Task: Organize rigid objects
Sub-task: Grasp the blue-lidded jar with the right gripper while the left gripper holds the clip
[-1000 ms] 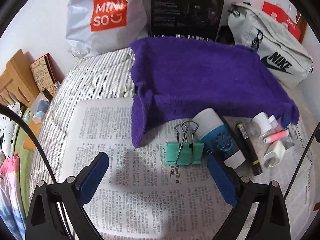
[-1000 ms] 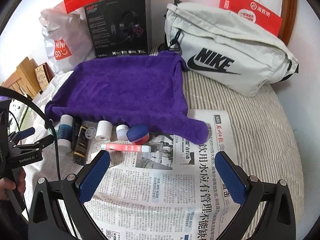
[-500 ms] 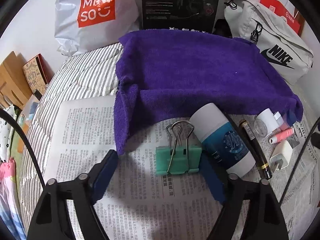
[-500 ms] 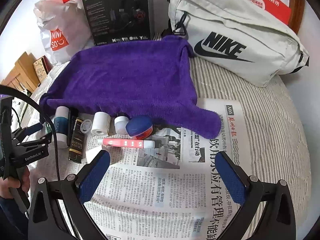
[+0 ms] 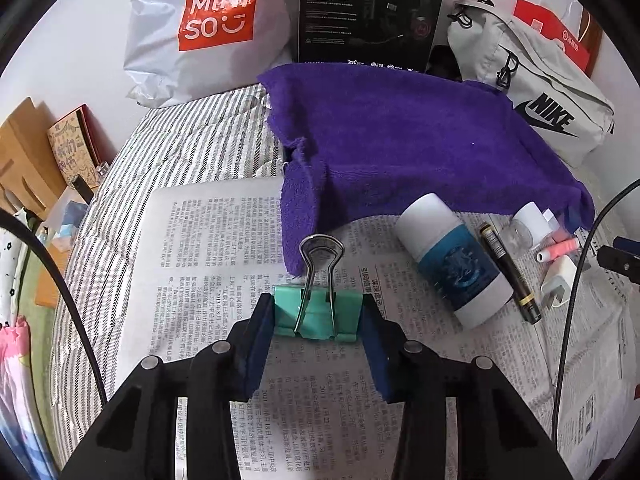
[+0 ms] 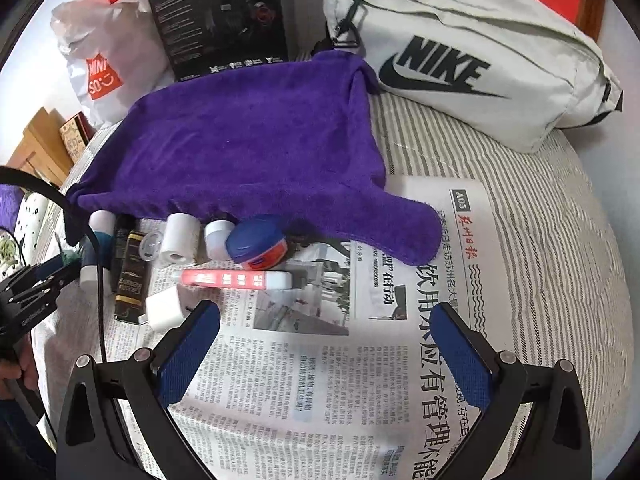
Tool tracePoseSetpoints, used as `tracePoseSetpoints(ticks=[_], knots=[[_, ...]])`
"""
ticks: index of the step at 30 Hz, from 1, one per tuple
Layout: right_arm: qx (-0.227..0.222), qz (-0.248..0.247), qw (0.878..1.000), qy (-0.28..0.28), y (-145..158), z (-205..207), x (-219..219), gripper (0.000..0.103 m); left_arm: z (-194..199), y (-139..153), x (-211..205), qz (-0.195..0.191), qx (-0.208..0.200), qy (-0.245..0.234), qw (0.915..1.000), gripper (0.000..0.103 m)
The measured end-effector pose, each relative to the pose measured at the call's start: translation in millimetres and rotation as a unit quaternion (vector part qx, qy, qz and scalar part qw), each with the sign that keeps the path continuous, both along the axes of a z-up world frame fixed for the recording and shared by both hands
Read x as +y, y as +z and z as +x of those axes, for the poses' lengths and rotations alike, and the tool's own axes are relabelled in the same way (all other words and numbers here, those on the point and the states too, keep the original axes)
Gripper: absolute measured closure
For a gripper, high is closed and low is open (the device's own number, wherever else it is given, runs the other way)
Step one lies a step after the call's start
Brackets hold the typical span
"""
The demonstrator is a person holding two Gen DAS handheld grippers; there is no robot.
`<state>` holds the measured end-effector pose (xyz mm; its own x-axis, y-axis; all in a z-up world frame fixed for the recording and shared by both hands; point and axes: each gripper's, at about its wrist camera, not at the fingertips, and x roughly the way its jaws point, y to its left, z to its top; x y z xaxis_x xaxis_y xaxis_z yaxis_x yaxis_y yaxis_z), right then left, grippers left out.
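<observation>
Left wrist view: left gripper (image 5: 319, 320) pinching the green binder clip (image 5: 318, 316) by its sides at 6 o'clock, over the newspaper (image 5: 208, 248); white-and-blue bottle (image 5: 454, 262) lying at 3 o'clock, purple towel (image 5: 400, 140) at 12. Right wrist view: right gripper (image 6: 324, 354) spread wide above newspaper, holding nothing; pink tube (image 6: 236, 279) at 11 o'clock, blue-lidded jar (image 6: 256, 245) just beyond.

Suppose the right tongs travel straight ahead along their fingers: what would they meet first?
Probably the pink tube lying crosswise on the newspaper, just ahead of the open right tongs; depth is uncertain, and the blue-lidded jar lies right behind it.
</observation>
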<state>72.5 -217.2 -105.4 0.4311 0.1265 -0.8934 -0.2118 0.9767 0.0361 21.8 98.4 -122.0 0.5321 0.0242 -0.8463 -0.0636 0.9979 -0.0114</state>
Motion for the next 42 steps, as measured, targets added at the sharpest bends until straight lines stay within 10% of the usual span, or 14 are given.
tracePoseSetpoints(ticks=[17,28,42], knots=[[-0.013,0.032,0.999,0.005,-6.8,9.9,3.3,0.002,5.7,-3.0,-5.1,0.015,-0.007,-0.001,0.9999,0.062],[-0.035,0.019,0.998,0.051,-16.9,23.2,28.9,0.037,-1.7,-3.5,-5.6,0.009,-0.028,0.000,0.9996,0.062],[-0.065,0.005,0.996,0.068,-31.2,23.9,36.1,0.048,-8.6,-3.2,-7.2,0.003,-0.048,0.002,0.9988,0.059]])
